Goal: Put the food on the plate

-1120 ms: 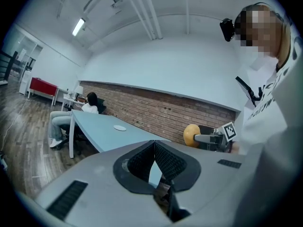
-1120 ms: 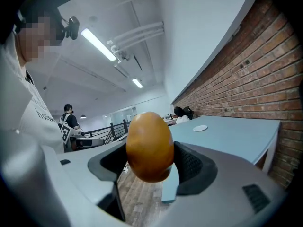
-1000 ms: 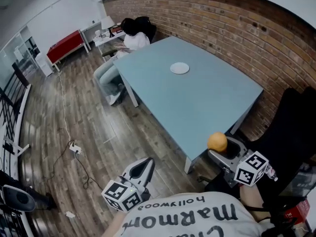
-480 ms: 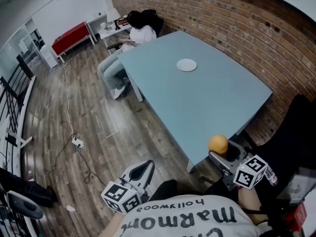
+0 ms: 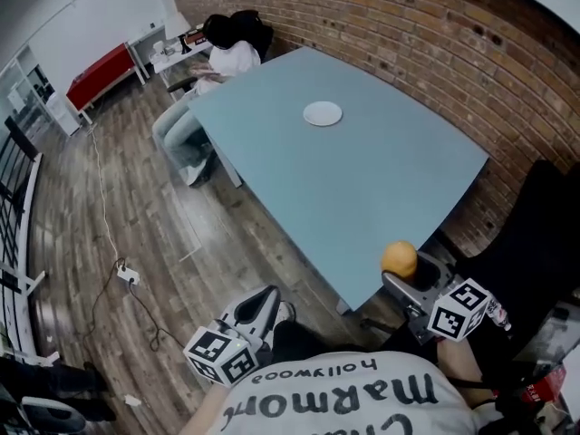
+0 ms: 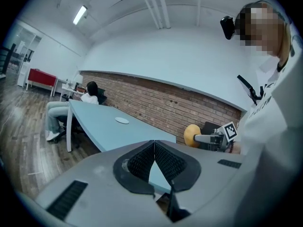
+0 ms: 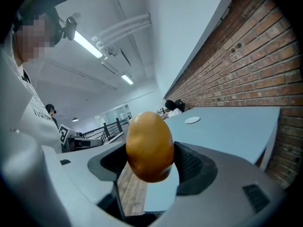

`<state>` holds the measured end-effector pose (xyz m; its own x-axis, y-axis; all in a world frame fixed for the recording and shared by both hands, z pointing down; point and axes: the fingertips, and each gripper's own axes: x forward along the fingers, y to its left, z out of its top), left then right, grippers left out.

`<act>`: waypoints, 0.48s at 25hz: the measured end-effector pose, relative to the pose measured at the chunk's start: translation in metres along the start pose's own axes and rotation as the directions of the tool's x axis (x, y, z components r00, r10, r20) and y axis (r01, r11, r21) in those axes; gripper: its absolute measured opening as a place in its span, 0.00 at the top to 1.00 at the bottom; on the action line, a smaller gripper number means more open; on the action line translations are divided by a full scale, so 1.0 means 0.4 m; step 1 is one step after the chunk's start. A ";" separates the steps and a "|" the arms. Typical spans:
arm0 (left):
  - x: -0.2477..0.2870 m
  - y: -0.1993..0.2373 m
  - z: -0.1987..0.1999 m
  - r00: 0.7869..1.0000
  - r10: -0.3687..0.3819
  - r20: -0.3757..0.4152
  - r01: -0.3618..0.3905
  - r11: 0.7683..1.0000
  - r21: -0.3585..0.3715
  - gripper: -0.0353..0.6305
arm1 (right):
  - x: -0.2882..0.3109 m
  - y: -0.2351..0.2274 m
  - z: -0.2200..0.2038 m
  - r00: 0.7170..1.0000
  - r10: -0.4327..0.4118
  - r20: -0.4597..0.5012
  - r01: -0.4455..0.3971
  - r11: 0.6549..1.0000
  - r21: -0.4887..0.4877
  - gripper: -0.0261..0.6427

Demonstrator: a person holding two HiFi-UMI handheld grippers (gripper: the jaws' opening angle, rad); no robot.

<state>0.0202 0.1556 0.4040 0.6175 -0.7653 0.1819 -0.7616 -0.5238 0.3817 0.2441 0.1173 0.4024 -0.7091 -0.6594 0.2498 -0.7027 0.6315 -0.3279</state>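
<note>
An orange, egg-shaped food item sits clamped between the jaws of my right gripper, held in the air at the near corner of the blue table. A small white plate lies far off on that table, toward its far end. My left gripper hangs low over the wooden floor, left of the table, its jaws pressed together with nothing between them.
A seated person works at the table's far end. A brick wall runs along the right side. A black chair stands by the near right corner. A cable and power strip lie on the wooden floor at the left.
The head view has swung a little, so table and plate sit slightly further left and up in the picture. Both grippers keep the same pose; the food stays gripped.
</note>
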 end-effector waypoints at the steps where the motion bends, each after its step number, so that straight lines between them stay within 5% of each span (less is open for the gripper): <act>1: 0.016 0.009 0.010 1.000 -0.016 0.001 0.016 1.000 -0.004 0.94 | 0.009 -0.007 0.004 1.000 -0.010 -0.001 0.010 1.000 0.002 0.49; 12: 0.133 0.227 0.134 0.996 -0.090 -0.014 0.089 0.995 -0.052 0.94 | 0.175 -0.066 0.072 0.988 -0.154 0.002 0.154 0.988 0.030 0.49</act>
<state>-0.0267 0.0475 0.3999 0.6858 -0.7101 0.1594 -0.6925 -0.5693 0.4431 0.2147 0.0428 0.4025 -0.5921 -0.7498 0.2953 -0.8015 0.5099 -0.3124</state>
